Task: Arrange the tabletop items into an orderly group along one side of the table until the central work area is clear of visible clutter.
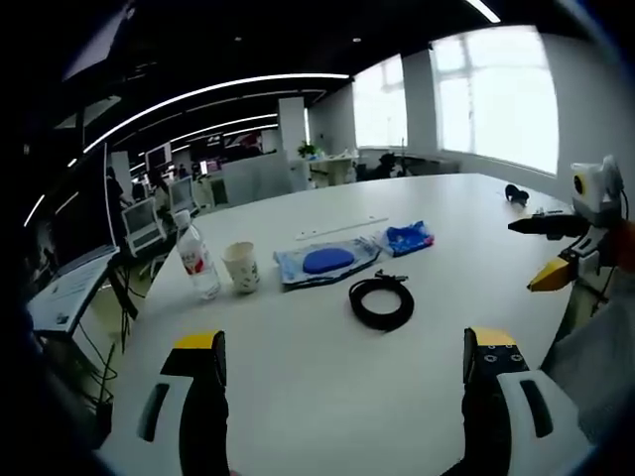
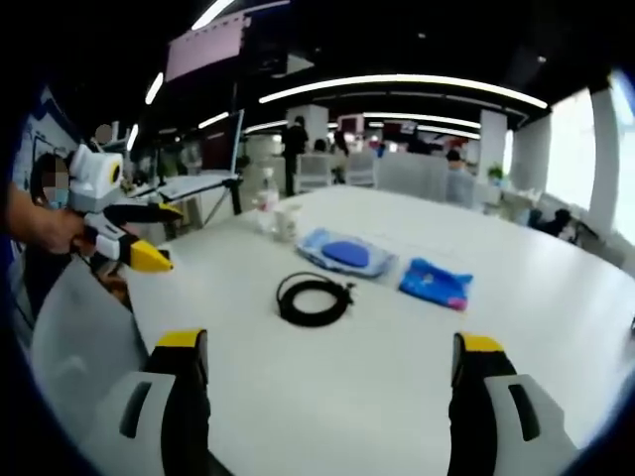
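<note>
Both tools, left tool (image 1: 342, 372) and right tool (image 2: 327, 372), are spread wide, holding nothing, above the white tabletop (image 1: 327, 397). The black coiled cable (image 1: 381, 301) lies just ahead, ready to move aside.

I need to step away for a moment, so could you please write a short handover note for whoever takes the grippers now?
Left gripper: open, holding nothing, above the near table edge.
Right gripper: open, holding nothing, also hovering at the near edge.
Items: water bottle and paper cup stand side by side; beside them lie the clear pouch with a blue disc and a small blue packet; the coiled black cable lies nearer the middle.
Done: nothing visibly grouped.
Left: move all five to one side.
</note>
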Motion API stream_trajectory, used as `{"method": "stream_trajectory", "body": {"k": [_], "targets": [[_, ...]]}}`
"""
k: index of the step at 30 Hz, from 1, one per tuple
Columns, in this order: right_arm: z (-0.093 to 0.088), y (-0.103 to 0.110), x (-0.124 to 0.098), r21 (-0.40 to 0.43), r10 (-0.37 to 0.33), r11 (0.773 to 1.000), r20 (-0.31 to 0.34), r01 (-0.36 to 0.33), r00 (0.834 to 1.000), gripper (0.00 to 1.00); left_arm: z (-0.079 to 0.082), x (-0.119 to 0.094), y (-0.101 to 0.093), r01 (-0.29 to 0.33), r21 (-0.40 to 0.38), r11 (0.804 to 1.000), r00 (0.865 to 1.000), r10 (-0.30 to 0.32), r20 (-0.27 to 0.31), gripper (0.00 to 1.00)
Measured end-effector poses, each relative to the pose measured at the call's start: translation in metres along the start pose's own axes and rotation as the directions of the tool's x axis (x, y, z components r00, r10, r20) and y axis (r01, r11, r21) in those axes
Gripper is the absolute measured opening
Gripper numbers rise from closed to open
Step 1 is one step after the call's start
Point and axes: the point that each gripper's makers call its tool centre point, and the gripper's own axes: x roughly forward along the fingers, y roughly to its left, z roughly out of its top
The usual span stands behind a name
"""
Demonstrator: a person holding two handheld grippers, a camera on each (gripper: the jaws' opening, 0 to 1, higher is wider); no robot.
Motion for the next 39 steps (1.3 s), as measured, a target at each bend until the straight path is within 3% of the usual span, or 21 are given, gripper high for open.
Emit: {"method": "stream_trajectory", "body": {"k": [6,12,16,30,39], "targets": [[0.0,0.003,-0.005,-0.014,-0.005,1.0,0.0,0.005,1.0,1.0,-0.005,0.001,-0.002,0.022,0.026,0.999,1.0,-0.022,-0.001,0.99],[0.01,0.005,0.005,-0.023,-0.015,1.0,-0.006,0.015,1.0,1.0,-0.001,0.0,0.005,0.034,0.01,0.999,0.999,-0.034,0.014,0.99],[0.02,0.005,0.01,-0.004,-0.05,0.999,0.022,0.05,0.998,1.0,-0.002,0.001,0.012,0.037,-0.025,0.999,0.999,-0.036,0.029,0.99],[0.038,0.011,0.026,-0.009,-0.078,0.997,0.025,0.078,0.997,1.0,-0.008,0.005,0.042,0.028,-0.086,0.996,0.999,-0.025,0.04,0.99],[0.038,0.009,0.033,-0.029,-0.062,0.998,0.014,0.063,0.998,1.0,-0.006,0.007,0.041,0.034,-0.073,0.997,0.999,-0.032,0.029,0.99]]}}
